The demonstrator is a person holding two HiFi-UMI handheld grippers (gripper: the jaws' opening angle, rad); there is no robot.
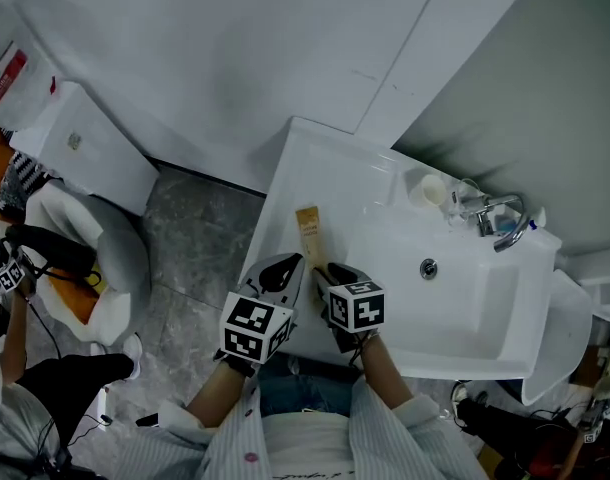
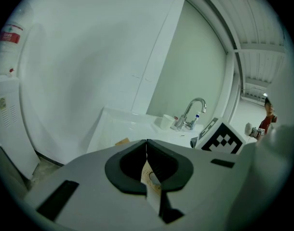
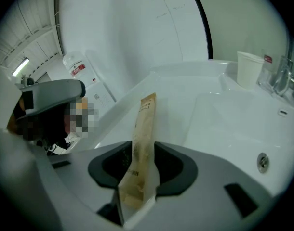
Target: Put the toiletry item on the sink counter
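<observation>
While the left gripper (image 2: 146, 143) is pinched closed, the right gripper (image 3: 140, 150) gapes around the packet (image 3: 146, 121) — on the counter (image 1: 285, 183), left of the basin (image 1: 455, 293).

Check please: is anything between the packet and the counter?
Nothing visible. The packet sits between the right gripper's open jaws, over a bare strip of counter; the cup stands far off by the tap.
</observation>
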